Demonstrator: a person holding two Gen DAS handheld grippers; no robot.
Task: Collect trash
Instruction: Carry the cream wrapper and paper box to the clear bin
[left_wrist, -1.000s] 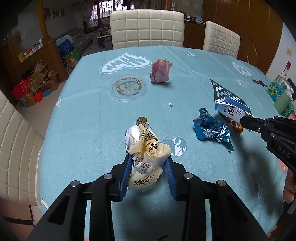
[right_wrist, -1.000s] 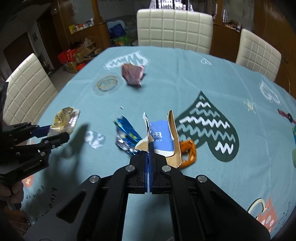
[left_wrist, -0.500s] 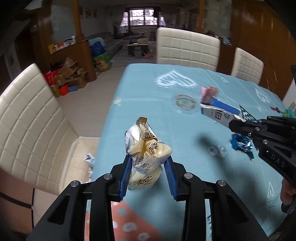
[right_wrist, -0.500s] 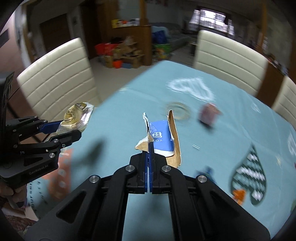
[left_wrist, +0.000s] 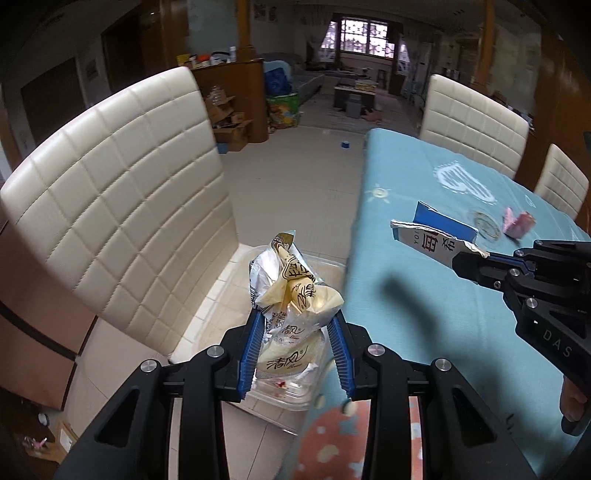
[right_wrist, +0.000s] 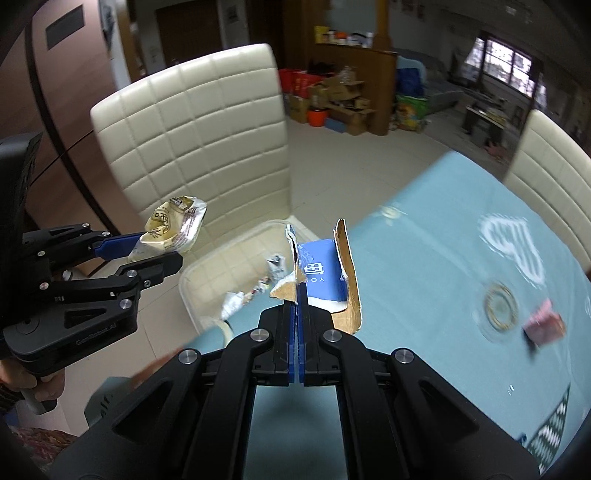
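Observation:
My left gripper (left_wrist: 297, 325) is shut on a crumpled yellow and silver wrapper (left_wrist: 293, 295) and holds it over a clear plastic bin (left_wrist: 325, 267) on a chair seat beside the table. My right gripper (right_wrist: 297, 291) is shut on a torn blue and white carton (right_wrist: 325, 273), held above the table's edge near the bin (right_wrist: 199, 273). The bin holds several scraps. Each gripper shows in the other's view: the right one (left_wrist: 469, 260) with the carton (left_wrist: 436, 236), the left one (right_wrist: 155, 254) with the wrapper (right_wrist: 173, 225).
A cream padded chair (left_wrist: 122, 206) stands beside the teal-clothed table (left_wrist: 424, 314). On the table lie a pink crumpled wrapper (left_wrist: 519, 225) and a clear round lid (left_wrist: 484, 221). More cream chairs (left_wrist: 472, 118) stand at the far side. Boxes are stacked by a wooden cabinet (left_wrist: 232, 107).
Both grippers have swung left from over the table to the chair side, carrying the wrapper and the carton. The bin on the chair seat has come into view under the left gripper.

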